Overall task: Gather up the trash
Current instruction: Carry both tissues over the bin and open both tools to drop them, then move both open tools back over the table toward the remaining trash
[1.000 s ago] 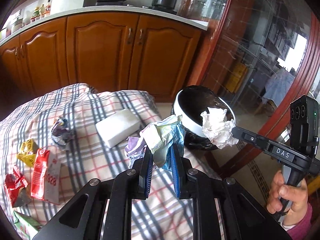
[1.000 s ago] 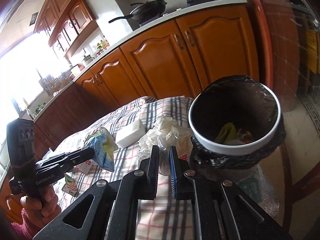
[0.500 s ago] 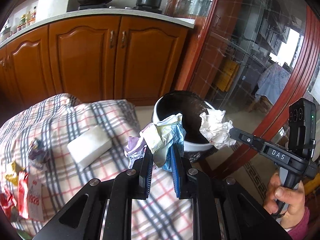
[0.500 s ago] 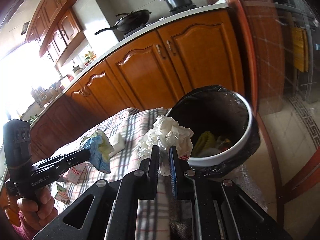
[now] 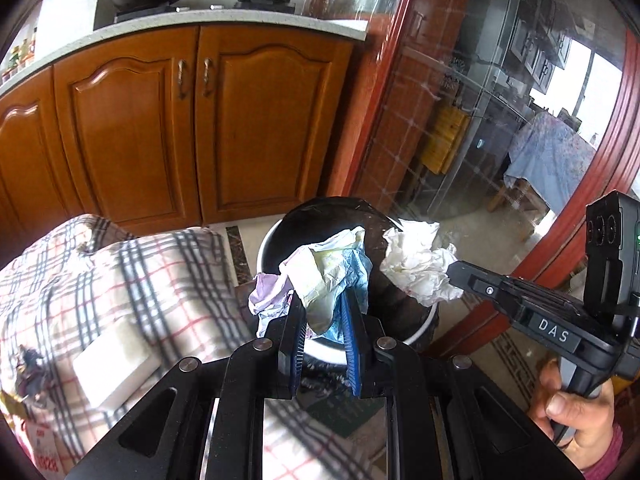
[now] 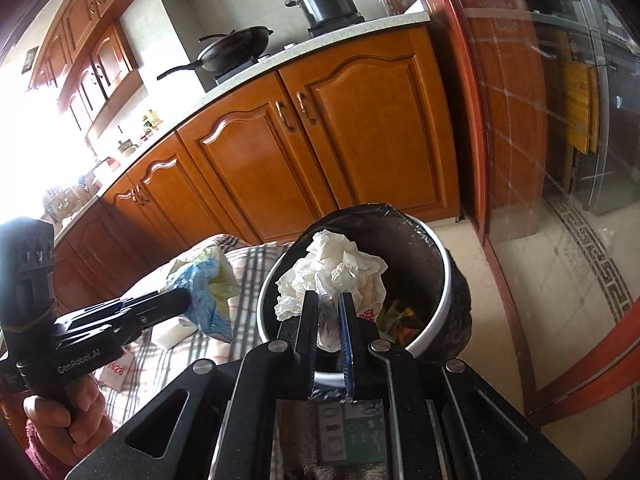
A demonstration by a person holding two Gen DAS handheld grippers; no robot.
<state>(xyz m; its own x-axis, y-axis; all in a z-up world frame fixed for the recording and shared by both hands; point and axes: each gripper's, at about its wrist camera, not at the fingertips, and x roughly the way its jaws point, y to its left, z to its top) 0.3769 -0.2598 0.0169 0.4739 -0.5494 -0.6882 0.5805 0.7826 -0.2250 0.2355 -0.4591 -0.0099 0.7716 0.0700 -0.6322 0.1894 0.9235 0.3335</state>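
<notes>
Left gripper: jaws closed on a crumpled wrapper of pale yellow, blue and lilac, held up in front of the near rim of the trash bin. Right gripper: jaws closed on a crumpled white tissue, hanging directly above the open mouth of the bin.

Trash bin on the floor, white rim, black liner bag, just beside the edge of the bench with the plaid cloth. Inside the bin, some colourful scraps at the bottom, possibly wrappers, but too dark to tell.

On the cloth, a white rectangular block lying flat near the left gripper. Further left, a red and white packet at the picture edge, half cut off.

Behind, orange wooden cabinet doors under a pale counter top, with a black wok and a dark lidded pot on the stove. To the right, a glass door with red frame.
</notes>
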